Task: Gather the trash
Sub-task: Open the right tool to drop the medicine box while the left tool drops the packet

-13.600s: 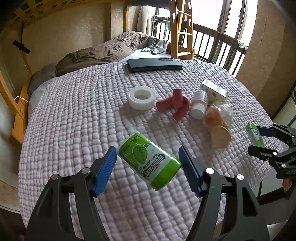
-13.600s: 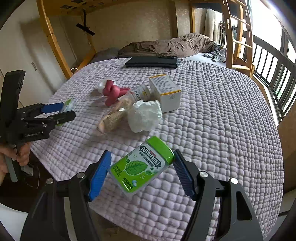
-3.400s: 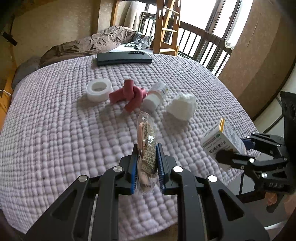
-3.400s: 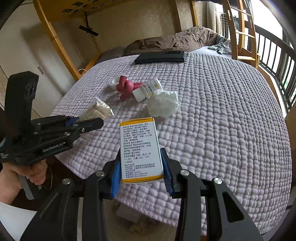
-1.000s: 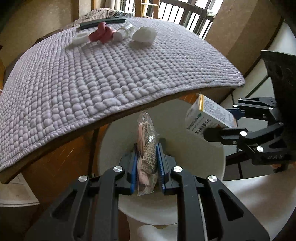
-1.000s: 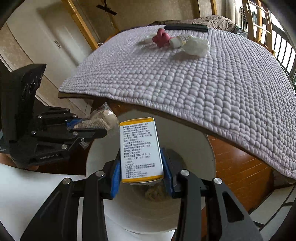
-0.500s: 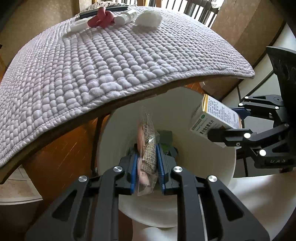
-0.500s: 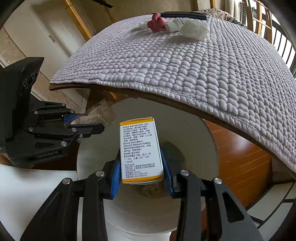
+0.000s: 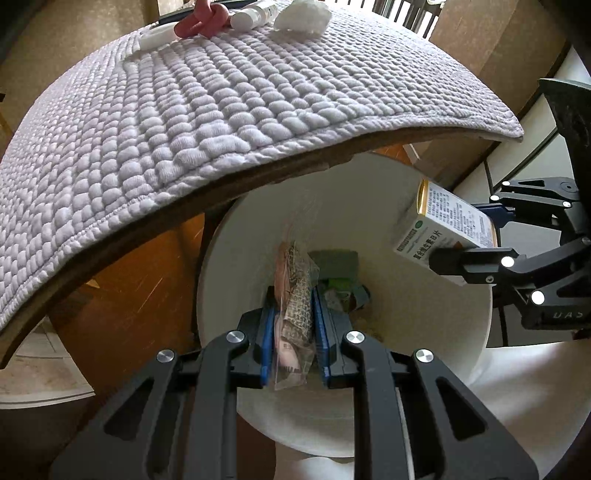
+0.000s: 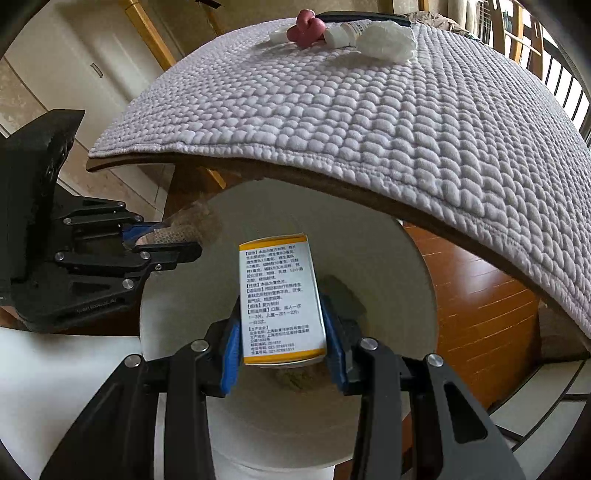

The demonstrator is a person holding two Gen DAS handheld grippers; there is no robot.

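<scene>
**Both tools over the bin**

A quilted bed (image 9: 221, 110) spans the far side. Near it, the white bin (image 9: 369, 206) sits below. The right tool (image 10: 282, 339) clenches a medicine box (image 10: 280, 295); the left tool (image 9: 293, 332) clenches a snack packet (image 9: 295, 306) above the bin's opening.

Soft daylight comes from the windows behind the railing (image 9: 402, 9) at the top of both fisheye views and evenly lights the quilted cover (image 9: 207, 96), which throws a dark shadow over the counter edge (image 9: 155, 221) and the wooden floor (image 10: 476, 295) under it. The white bin (image 9: 369, 221) is bright inside without glare. Straight edges bow strongly toward the dark rounded corners, and focus is sharp in the middle, softening slightly at the margins.
</scene>
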